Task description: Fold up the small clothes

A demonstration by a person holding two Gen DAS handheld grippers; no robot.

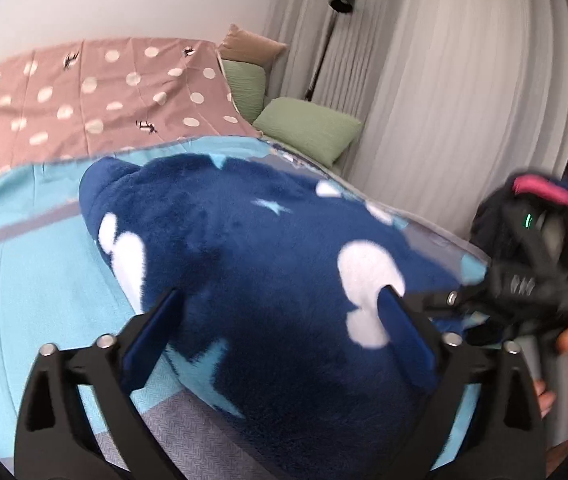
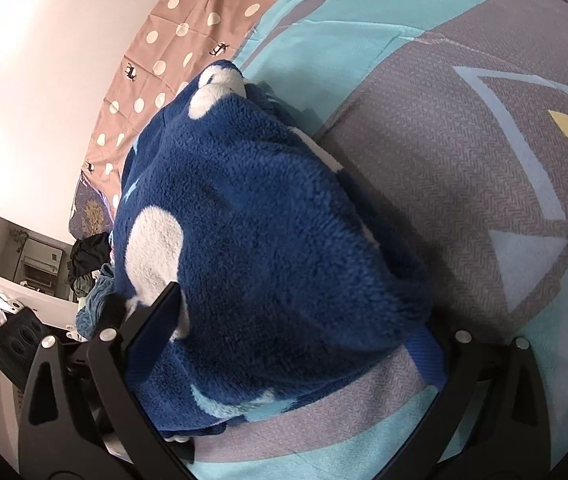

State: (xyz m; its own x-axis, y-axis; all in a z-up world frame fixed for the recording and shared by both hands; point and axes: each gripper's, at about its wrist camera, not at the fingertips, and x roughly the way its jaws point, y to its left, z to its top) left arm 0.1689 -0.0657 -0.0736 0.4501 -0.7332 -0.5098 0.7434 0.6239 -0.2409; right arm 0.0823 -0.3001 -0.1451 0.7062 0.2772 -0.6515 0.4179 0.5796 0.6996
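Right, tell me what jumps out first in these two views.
A fluffy navy fleece garment with white blobs and pale blue stars fills both views, heaped on the turquoise-and-grey bedcover. Both grippers' fingers stand wide on either side of it. Behind lies a pink polka-dot sheet, with green pillows by the curtain.

so the bed [image 1: 24, 248] has a cover in light blue and grey with a herringbone weave. a fluffy navy fleece garment [image 1: 268, 248] with white blobs and pale blue stars lies bunched right on it. a pink polka dot sheet [image 1: 96, 96] lies across the far side, and two green pillows [image 1: 307, 128] sit at the head end.
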